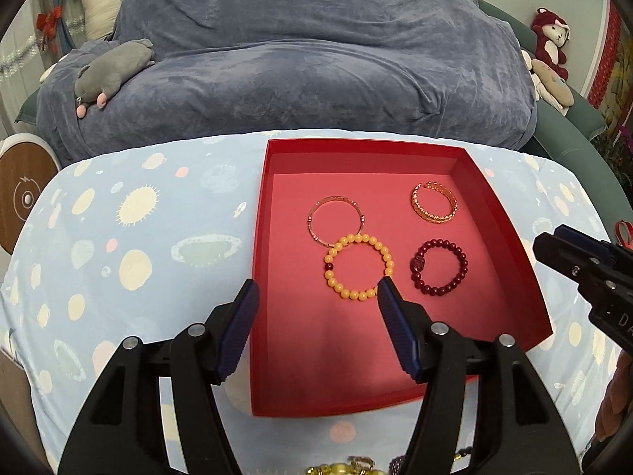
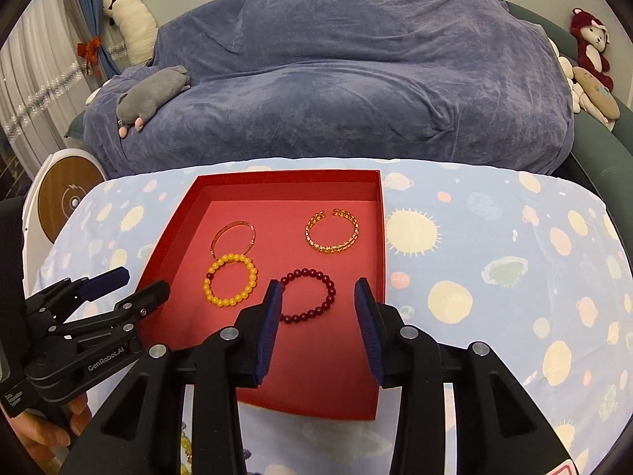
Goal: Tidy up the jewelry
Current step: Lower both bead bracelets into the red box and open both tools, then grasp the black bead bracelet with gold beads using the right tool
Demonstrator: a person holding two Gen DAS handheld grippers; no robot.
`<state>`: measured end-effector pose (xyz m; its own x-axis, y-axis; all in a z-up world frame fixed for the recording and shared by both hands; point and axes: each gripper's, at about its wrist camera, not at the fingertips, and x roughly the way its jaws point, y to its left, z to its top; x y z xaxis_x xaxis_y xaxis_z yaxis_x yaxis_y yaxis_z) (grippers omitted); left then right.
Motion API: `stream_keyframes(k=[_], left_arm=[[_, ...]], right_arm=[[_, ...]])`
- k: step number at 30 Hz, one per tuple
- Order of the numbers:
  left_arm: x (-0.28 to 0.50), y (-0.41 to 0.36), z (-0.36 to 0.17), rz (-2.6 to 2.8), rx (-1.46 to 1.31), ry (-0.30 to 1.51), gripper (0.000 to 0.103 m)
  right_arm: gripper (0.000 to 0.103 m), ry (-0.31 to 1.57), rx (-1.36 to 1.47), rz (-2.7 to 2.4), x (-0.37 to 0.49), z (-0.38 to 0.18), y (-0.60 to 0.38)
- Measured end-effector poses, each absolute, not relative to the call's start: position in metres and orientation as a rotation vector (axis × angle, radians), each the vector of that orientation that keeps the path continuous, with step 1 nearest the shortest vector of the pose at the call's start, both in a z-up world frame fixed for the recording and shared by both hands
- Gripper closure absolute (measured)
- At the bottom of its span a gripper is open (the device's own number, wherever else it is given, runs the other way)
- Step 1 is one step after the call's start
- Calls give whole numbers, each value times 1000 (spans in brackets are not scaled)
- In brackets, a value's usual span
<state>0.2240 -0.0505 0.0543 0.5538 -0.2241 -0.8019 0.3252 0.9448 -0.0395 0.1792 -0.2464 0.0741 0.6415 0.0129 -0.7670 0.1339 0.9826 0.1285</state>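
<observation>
Four bracelets lie flat in the shallow red cardboard box (image 1: 514,237) on the space-print blue cloth (image 1: 118,237). None is held.

In the left wrist view the left gripper (image 1: 318,287) has its blue-padded jaws spread apart and empty. The yellow beaded bracelet (image 1: 358,267) sits just above them in the frame, its lower right beads beside the right fingertip. In the right wrist view the right gripper (image 2: 318,287) is also open with nothing pressed between its pads. The dark red beaded bracelet (image 2: 312,295) lies partly in the gap, its left edge behind the left finger.

So each gripper is nearest the bracelet in front of it. More jewellery, yellow-green beads (image 1: 328,469), shows at the bottom edge, below the grippers. To my eye the next pick lies behind the fingers rather than ahead.
</observation>
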Motion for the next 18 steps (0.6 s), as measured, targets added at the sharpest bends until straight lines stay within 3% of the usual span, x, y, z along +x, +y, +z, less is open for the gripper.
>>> stream_keyframes(k=[9, 18], left_arm=[[162, -17, 51, -280, 132, 946, 44], [94, 6, 21, -263, 115, 1016, 44]], right_arm=[[64, 883, 178, -46, 109, 78, -227], [64, 967, 182, -18, 40, 45, -195]])
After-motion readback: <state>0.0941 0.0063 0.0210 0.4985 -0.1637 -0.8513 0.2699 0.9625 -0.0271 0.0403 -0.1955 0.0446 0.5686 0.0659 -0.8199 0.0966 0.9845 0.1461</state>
